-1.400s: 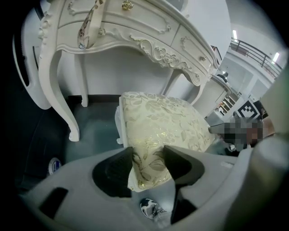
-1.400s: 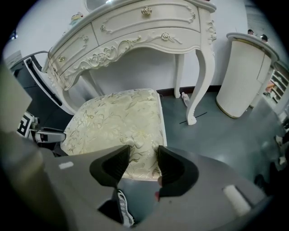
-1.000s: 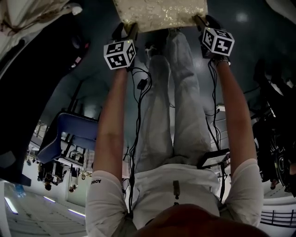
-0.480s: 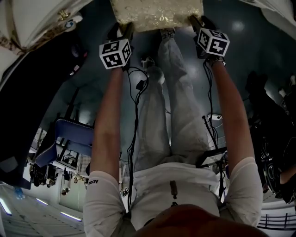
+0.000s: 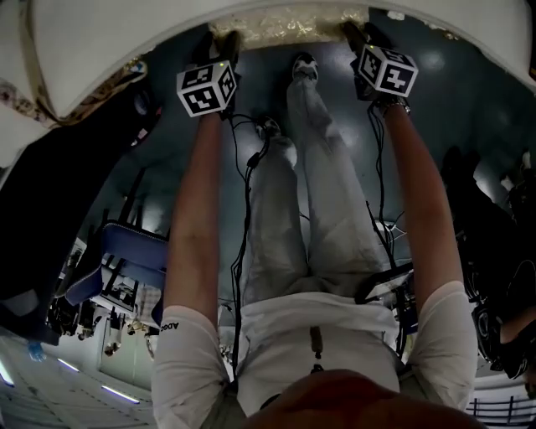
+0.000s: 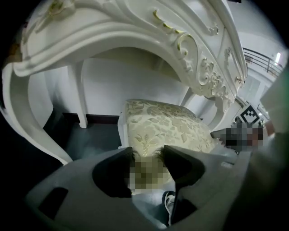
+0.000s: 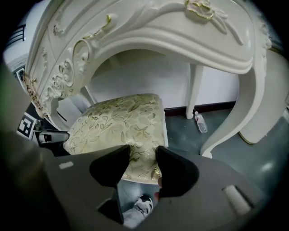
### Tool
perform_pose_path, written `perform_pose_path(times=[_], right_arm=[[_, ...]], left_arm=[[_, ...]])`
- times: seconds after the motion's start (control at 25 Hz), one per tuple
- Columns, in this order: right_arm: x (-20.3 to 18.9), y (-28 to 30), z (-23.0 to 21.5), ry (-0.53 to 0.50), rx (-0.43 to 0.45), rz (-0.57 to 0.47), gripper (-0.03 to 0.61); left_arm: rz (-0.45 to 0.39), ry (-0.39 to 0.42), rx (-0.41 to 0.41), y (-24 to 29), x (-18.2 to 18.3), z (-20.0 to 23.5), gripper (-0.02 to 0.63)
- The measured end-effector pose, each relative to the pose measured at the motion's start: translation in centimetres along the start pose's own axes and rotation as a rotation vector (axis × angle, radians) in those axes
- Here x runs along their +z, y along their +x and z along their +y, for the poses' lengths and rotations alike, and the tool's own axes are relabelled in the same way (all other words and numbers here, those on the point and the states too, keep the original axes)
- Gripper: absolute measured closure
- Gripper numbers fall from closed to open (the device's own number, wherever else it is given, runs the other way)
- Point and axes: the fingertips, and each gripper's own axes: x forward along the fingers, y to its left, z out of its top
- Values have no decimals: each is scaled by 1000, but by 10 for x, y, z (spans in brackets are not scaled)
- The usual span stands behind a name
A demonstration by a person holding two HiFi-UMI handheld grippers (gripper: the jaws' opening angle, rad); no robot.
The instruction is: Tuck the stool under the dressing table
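The stool (image 5: 289,25) has a cream cushion with a gold leaf pattern; in the head view only its near strip shows beyond the white dressing table (image 5: 109,42). My left gripper (image 5: 226,46) holds the seat's near left edge, and my right gripper (image 5: 356,38) holds its near right edge. In the left gripper view the stool (image 6: 167,128) sits inside the arched knee space of the table (image 6: 135,31), with the gripper (image 6: 146,155) shut on the cushion's rim. The right gripper view shows the same seat (image 7: 117,124) under the table (image 7: 171,27), with its gripper (image 7: 142,155) clamped on the rim.
Slim white table legs (image 6: 81,101) (image 7: 193,97) stand at both sides of the knee space, against a white wall. A plastic bottle (image 7: 200,122) lies on the dark floor by the right leg. The person's shoe (image 5: 303,67) is just behind the stool. A blue chair (image 5: 138,239) stands behind left.
Both grippers and the stool have moved forward. The table top now covers most of the seat, which a second ago showed in full.
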Motion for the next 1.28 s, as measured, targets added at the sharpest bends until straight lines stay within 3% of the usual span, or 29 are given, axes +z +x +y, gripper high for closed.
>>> perform_pose_path(times=[0.44, 0.8, 0.84, 0.92, 1.12, 1.28], right_arm=[[54, 36, -7, -7, 14, -67, 371], [58, 23, -13, -9, -6, -133, 367], [61, 19, -12, -17, -12, -138, 377], [67, 6, -7, -51, -31, -148, 427], [60, -35, 12, -104, -38, -151, 572], [50, -80, 23, -125, -11, -134, 572]], left_arm=[[-90, -25, 14, 38, 45, 15, 387], [-116, -33, -19, 29, 53, 8, 387], [-117, -18, -9, 24, 56, 7, 416], [-112, 36, 18, 12, 58, 3, 604], [-87, 65, -36, -26, 39, -20, 606], [-100, 45, -67, -71, 36, -39, 606]])
